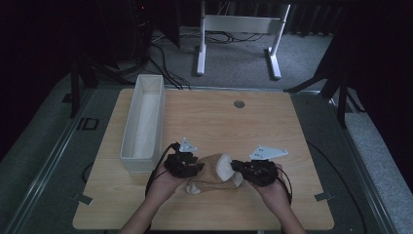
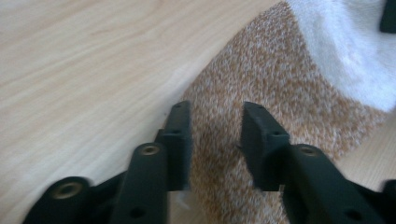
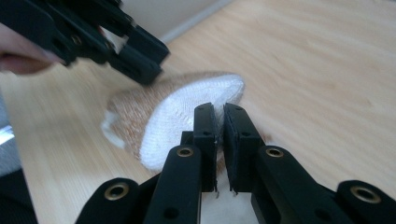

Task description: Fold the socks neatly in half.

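A tan knitted sock (image 1: 212,174) with a white inside lies bunched on the wooden table (image 1: 253,131) near its front edge. My left gripper (image 1: 196,168) is at the sock's left end. In the left gripper view its jaws (image 2: 217,112) stand apart astride the tan fabric (image 2: 280,79), which fills the gap between them. My right gripper (image 1: 235,166) is at the sock's right end. There its jaws (image 3: 219,114) are pressed together on the white edge of the sock (image 3: 159,112). The left gripper (image 3: 140,60) also appears at the upper left of the right gripper view, just over the sock's far side.
A long white fabric bin (image 1: 143,122) stands open along the table's left side, close to my left hand. A small round grommet (image 1: 238,104) sits near the far edge. Beyond the table, a white desk frame (image 1: 238,29) and cables lie on the floor.
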Available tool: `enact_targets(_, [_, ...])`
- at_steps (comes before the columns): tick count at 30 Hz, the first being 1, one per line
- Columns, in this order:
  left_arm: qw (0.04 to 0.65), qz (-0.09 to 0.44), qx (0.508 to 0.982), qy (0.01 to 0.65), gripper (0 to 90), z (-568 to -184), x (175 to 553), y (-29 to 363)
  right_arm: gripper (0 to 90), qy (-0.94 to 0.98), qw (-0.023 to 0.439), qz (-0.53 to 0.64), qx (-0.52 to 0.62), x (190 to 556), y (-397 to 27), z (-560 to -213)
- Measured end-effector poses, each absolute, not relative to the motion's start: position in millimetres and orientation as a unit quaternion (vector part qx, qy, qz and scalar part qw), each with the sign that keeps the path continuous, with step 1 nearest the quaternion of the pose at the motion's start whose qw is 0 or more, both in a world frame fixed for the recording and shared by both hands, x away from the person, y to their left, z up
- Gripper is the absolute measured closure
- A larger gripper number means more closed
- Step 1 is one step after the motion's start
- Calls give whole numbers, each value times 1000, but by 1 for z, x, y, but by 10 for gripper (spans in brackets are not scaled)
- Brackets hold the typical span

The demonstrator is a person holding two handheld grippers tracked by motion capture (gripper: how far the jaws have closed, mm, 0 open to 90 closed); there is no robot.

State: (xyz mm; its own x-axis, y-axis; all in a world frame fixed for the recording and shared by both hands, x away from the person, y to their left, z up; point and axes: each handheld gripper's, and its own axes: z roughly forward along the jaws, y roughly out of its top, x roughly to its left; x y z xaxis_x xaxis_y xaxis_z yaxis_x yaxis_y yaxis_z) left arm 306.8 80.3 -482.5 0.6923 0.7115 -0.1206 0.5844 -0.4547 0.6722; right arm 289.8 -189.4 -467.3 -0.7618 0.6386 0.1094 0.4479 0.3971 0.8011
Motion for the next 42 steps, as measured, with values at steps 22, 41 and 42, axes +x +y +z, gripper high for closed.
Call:
enact_targets(22, [341, 57, 868, 356, 799, -516, 306, 65, 867, 836, 103, 374, 388, 308, -220, -527])
enact_targets(41, [352, 61, 867, 348, 751, -502, 303, 74, 724, 826, 90, 415, 370, 304, -215, -502])
enact_targets(42, [354, 63, 864, 351, 752, -499, 304, 77, 700, 823, 99, 425, 365, 301, -213, -494])
